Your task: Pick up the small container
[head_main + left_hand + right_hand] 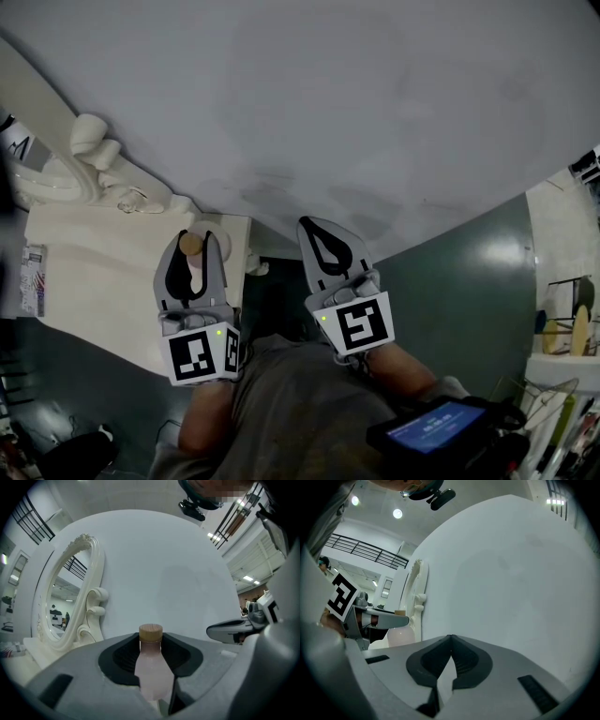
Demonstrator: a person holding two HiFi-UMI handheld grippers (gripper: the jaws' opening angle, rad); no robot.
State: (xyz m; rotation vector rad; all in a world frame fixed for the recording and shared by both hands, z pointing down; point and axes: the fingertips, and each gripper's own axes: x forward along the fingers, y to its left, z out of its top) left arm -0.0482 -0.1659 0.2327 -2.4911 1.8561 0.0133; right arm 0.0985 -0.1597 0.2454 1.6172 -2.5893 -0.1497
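Near bench (94,281) corner, small pink bottle (151,672) with wooden cap pinched in half-open left tongs (194,246). Hold squeeze steady, lift straight, avoid mirror frame (96,573). Right tongs (450,639) shut, empty.

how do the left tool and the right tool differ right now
The left tool grips the small container, a pale pink bottle with a wooden cap; the right tool holds nothing. The left tool's jaws stand apart around it; the right tool's jaws meet at their tips. Both are grey with black pads.
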